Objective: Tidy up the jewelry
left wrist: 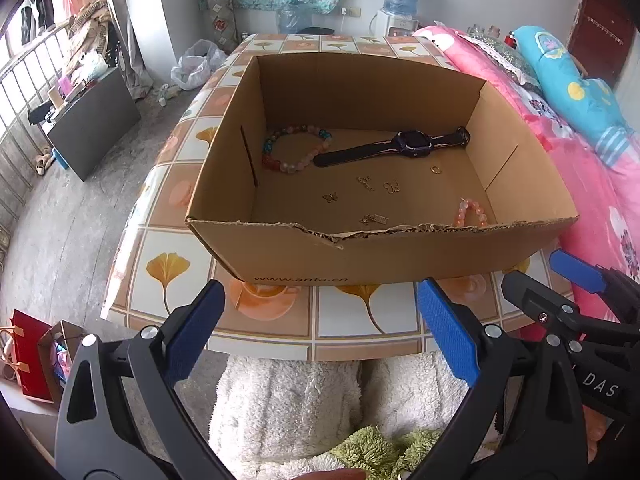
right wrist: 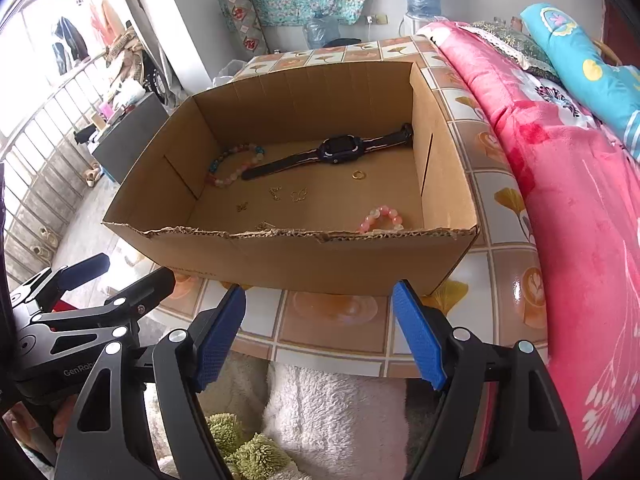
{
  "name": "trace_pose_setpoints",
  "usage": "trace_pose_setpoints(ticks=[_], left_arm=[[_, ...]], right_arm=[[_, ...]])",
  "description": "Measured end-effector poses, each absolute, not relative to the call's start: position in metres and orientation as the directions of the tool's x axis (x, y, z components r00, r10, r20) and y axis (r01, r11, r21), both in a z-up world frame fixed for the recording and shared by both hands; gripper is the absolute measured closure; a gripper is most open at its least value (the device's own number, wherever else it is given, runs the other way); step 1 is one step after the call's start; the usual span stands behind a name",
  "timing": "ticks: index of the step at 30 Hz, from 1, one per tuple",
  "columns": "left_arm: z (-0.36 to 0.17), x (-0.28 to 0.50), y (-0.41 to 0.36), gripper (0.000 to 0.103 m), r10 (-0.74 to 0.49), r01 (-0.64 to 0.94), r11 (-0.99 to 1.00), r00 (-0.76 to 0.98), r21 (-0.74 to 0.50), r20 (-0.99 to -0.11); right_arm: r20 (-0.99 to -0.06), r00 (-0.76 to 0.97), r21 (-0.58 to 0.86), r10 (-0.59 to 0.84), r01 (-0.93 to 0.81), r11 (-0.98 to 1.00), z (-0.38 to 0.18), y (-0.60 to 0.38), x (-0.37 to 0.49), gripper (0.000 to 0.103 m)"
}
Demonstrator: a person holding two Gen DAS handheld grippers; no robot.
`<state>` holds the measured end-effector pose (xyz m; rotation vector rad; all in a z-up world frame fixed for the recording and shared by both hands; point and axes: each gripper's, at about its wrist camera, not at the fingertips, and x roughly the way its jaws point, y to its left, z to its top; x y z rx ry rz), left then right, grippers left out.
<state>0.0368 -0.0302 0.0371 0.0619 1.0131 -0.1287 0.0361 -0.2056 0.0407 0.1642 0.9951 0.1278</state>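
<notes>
An open cardboard box (left wrist: 304, 258) (right wrist: 280, 264) stands on a tiled table. Inside lie a dark wristwatch (left wrist: 404, 145) (right wrist: 336, 151), a multicoloured bead bracelet (left wrist: 294, 150) (right wrist: 234, 164), a pink bead bracelet (left wrist: 472, 212) (right wrist: 382, 218), a gold ring (left wrist: 435, 169) (right wrist: 359, 175) and several small gold charms (left wrist: 366, 182) (right wrist: 276, 193). My left gripper (left wrist: 320, 328) hangs open in front of the box, nothing between its blue pads. My right gripper (right wrist: 320, 332) is likewise open and empty, just off the table's near edge. Each gripper shows at the other view's side.
The tiled table (left wrist: 348, 320) (right wrist: 332, 320) has a bed with a pink blanket (left wrist: 592, 184) (right wrist: 568, 208) along its right side. White and green fluffy fabric (left wrist: 288, 408) (right wrist: 332, 412) lies below the grippers. A dark cabinet (left wrist: 94, 128) and railing stand left.
</notes>
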Motion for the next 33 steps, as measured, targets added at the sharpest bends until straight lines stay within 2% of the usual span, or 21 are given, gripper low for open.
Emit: trace_pose_setpoints(ticks=[33], left_arm=[[0.0368,0.0401,-0.0285,0.010,-0.068,0.117,0.993,0.503,-0.010,-0.862]], right_arm=[[-0.830,0.525,0.207,0.189,-0.026,0.978,0.0400,-0.2051,0.0400,0.029]])
